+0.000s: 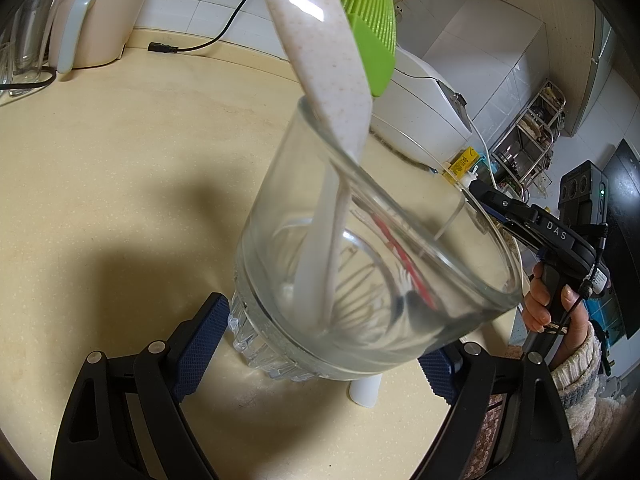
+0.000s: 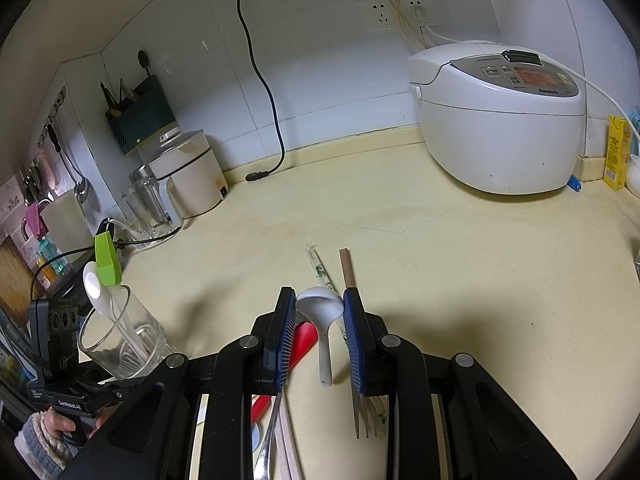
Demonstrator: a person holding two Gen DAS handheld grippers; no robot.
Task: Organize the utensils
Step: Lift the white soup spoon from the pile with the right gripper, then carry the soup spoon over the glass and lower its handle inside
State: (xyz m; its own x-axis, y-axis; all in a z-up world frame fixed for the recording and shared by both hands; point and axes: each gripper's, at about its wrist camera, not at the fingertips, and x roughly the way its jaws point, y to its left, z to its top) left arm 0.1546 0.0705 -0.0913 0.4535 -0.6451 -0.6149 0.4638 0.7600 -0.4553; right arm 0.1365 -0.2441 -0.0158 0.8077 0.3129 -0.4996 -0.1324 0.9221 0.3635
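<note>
My left gripper (image 1: 320, 354) is shut on the base of a clear glass cup (image 1: 400, 320), which it holds tilted. In the cup stand a speckled white paddle (image 1: 320, 40), a green silicone brush (image 1: 372, 28) and a wire whisk (image 1: 360, 276). In the right wrist view the same glass cup (image 2: 120, 340) is at the lower left. My right gripper (image 2: 320, 312) is shut on the bowl of a white ceramic spoon (image 2: 322, 312), whose handle points back toward me. Beneath it on the counter lie a red utensil (image 2: 306, 336), a fork (image 2: 364, 416), a wooden chopstick (image 2: 346, 268) and a clear patterned stick (image 2: 318, 268).
A white rice cooker (image 2: 500, 120) stands at the back right with a yellow carton (image 2: 616, 152) beside it. A cream appliance (image 2: 188, 176), glass jars (image 2: 148, 204) and a loose black power cord (image 2: 260, 176) sit at the back left. A person's hand (image 1: 540, 304) holds the right gripper's handle.
</note>
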